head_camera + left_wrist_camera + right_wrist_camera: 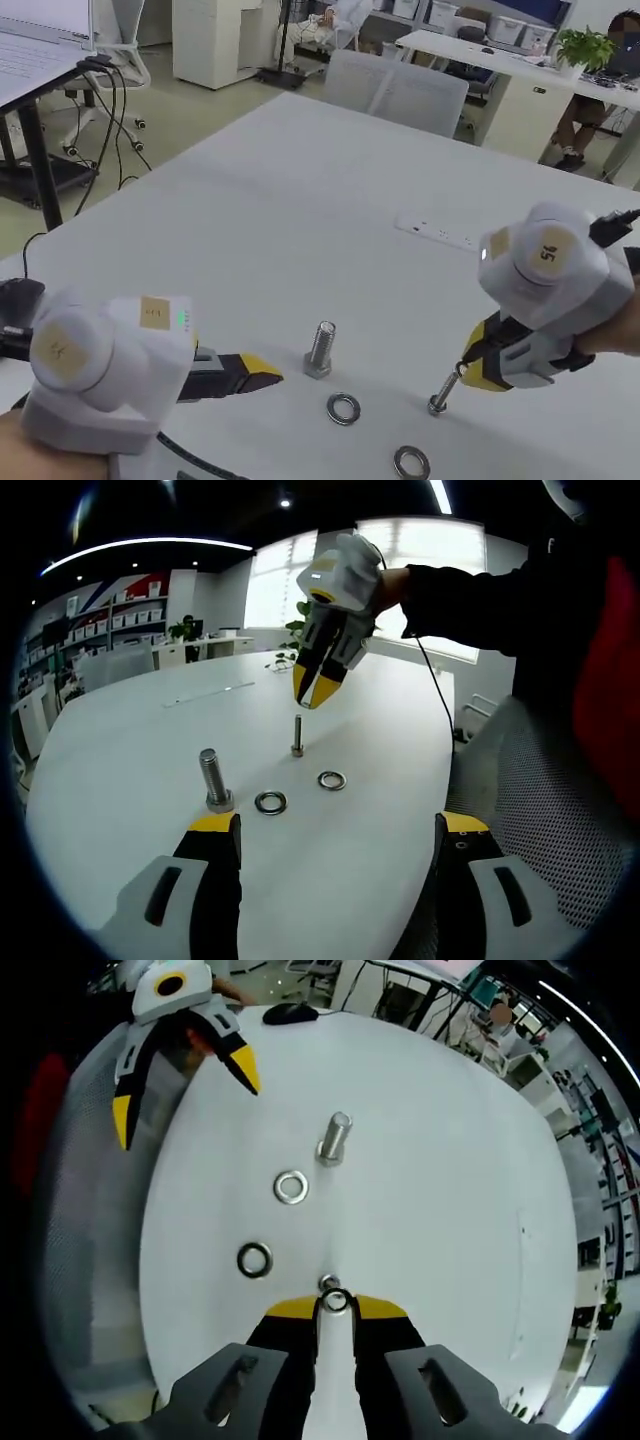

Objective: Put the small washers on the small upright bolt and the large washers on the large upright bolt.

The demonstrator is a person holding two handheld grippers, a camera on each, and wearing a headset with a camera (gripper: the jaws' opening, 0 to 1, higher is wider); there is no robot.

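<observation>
While nearly closed, right claw (pixel 335 1310) pinches 1 round washer (pixel 335 1301).

Left gripper (pixel 338 825) low, level, jaws wide apart, right gripper (pixel 318 688) raised, tilted down, jaws pinching small washer (pixel 335 1301).

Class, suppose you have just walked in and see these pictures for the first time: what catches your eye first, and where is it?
The right gripper stands out first. It pinches what looks like a small washer just above the small upright bolt, near the right of the white table. Beside it, the large upright bolt rises mid-table, with a loose washer and a second washer lying flat in front. The left gripper hovers wide open at the lower left.
</observation>
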